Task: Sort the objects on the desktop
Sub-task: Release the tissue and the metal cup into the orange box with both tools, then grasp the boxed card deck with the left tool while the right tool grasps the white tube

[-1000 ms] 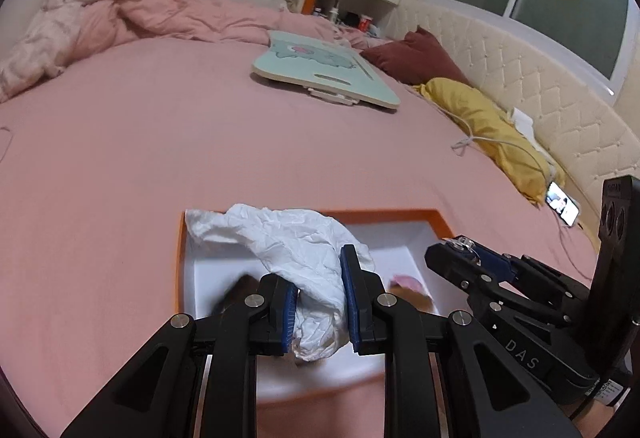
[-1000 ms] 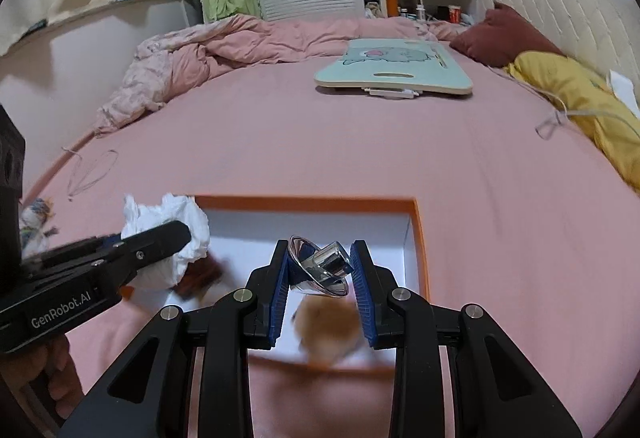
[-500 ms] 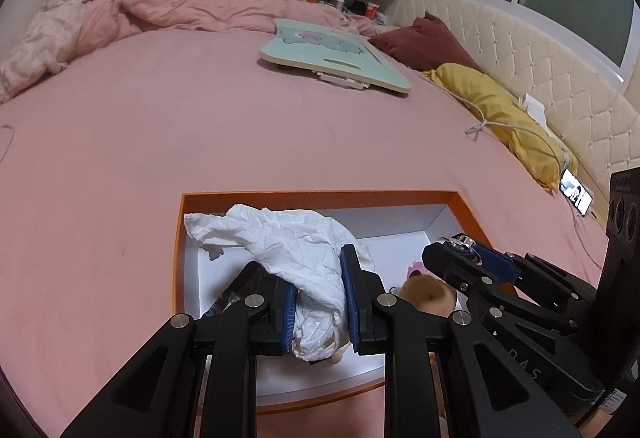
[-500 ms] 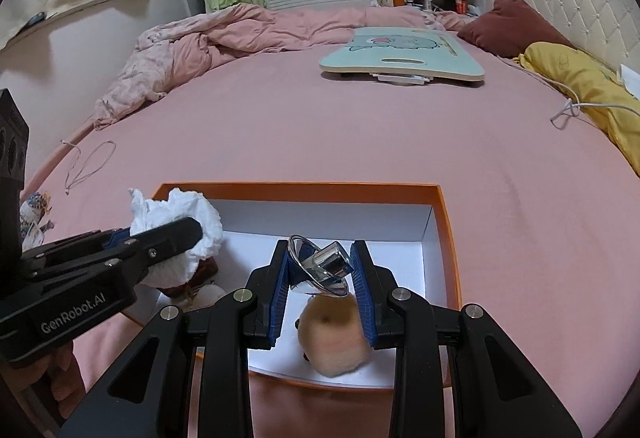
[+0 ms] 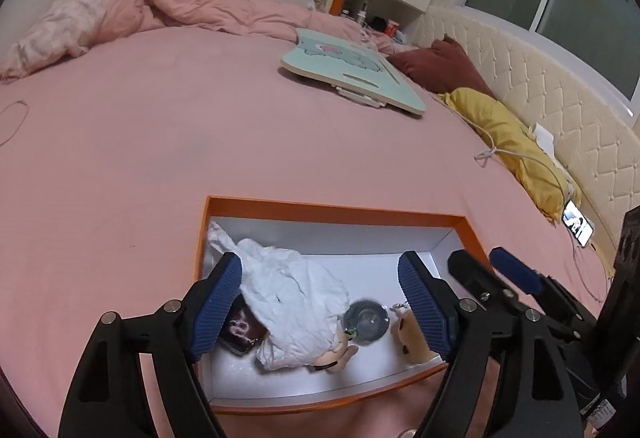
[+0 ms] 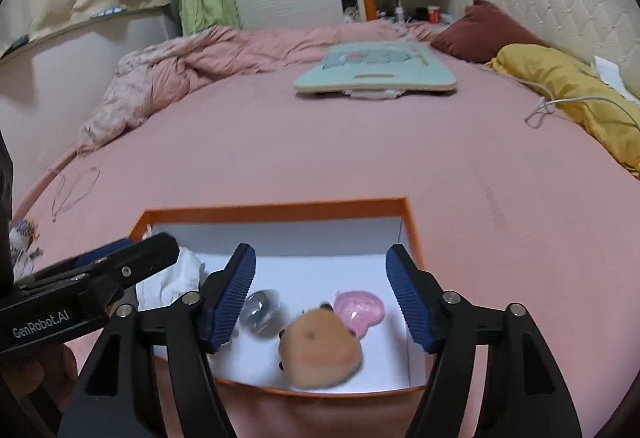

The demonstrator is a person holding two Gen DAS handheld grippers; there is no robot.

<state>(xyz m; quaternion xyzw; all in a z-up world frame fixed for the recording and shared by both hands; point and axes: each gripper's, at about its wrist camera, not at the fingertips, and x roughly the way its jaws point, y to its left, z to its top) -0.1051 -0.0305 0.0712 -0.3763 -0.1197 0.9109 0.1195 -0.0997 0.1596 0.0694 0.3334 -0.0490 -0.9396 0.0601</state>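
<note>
An orange-rimmed white box (image 5: 328, 207) (image 6: 276, 207) lies on the pink bed. Inside it lie a crumpled white tissue (image 5: 292, 302) (image 6: 172, 280), a shiny metal round piece (image 5: 366, 320) (image 6: 260, 306), a brown plush toy (image 6: 320, 350) (image 5: 412, 338), a pink shell-shaped item (image 6: 360, 308) and a dark brown item (image 5: 240, 332). My left gripper (image 5: 320, 302) is open above the tissue. My right gripper (image 6: 320, 286) is open above the metal piece and plush. Both are empty.
A mint-green lap board (image 5: 352, 67) (image 6: 374, 67) lies further back on the bed. A yellow pillow (image 5: 504, 133), a maroon pillow (image 5: 448, 65), a white cable (image 5: 516, 155) and a phone (image 5: 578, 226) lie to the right. A rumpled pink duvet (image 5: 120, 13) lies at back left.
Both grippers opened over the box. The left let go of the tissue and the right let go of the metal piece; both now lie in the box.
</note>
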